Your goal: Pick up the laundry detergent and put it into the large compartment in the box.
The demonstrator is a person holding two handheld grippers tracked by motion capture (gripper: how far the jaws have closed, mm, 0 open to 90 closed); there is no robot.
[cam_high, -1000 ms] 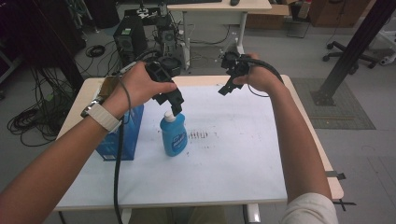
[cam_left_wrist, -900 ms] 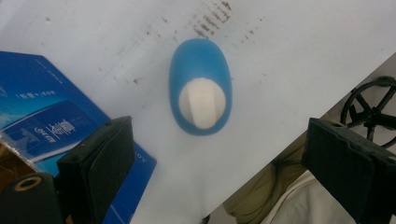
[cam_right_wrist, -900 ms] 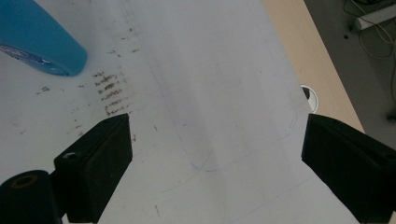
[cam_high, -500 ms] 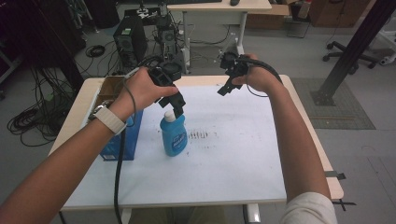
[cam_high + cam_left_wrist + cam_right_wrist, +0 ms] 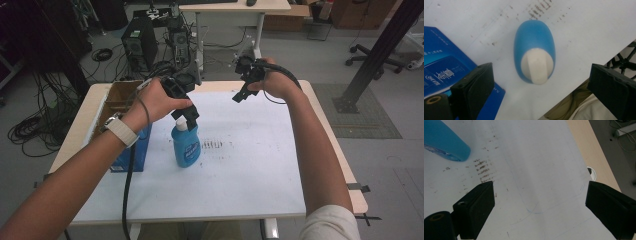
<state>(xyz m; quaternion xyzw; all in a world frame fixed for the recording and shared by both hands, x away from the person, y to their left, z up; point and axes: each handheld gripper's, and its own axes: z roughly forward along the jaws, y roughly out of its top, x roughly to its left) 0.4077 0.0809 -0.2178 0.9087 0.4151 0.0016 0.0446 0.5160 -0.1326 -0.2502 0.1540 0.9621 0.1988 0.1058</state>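
A blue bottle (image 5: 186,146) with a white cap (image 5: 181,125) stands upright on the white table top (image 5: 250,165), left of the middle. My left gripper (image 5: 188,114) hangs just above the cap and points down. In the left gripper view the jaws stand wide apart on either side of the bottle (image 5: 534,40) and its cap (image 5: 537,66), touching neither, so the left gripper (image 5: 541,75) is open. My right gripper (image 5: 243,92) is held in the air over the far side of the table. It is also open (image 5: 540,192) with nothing between its jaws, and the bottle's base (image 5: 444,142) lies off to one side.
A blue carton (image 5: 131,150) stands just left of the bottle, with its printed face (image 5: 441,67) close to one jaw. Behind it sits an open cardboard box (image 5: 120,97). Dark scuff marks (image 5: 212,145) lie right of the bottle. The tan table edge (image 5: 325,125) borders the white top.
My left forearm has swung slightly while the gripper stays over the bottle's cap. The bottle and the right gripper have barely moved.
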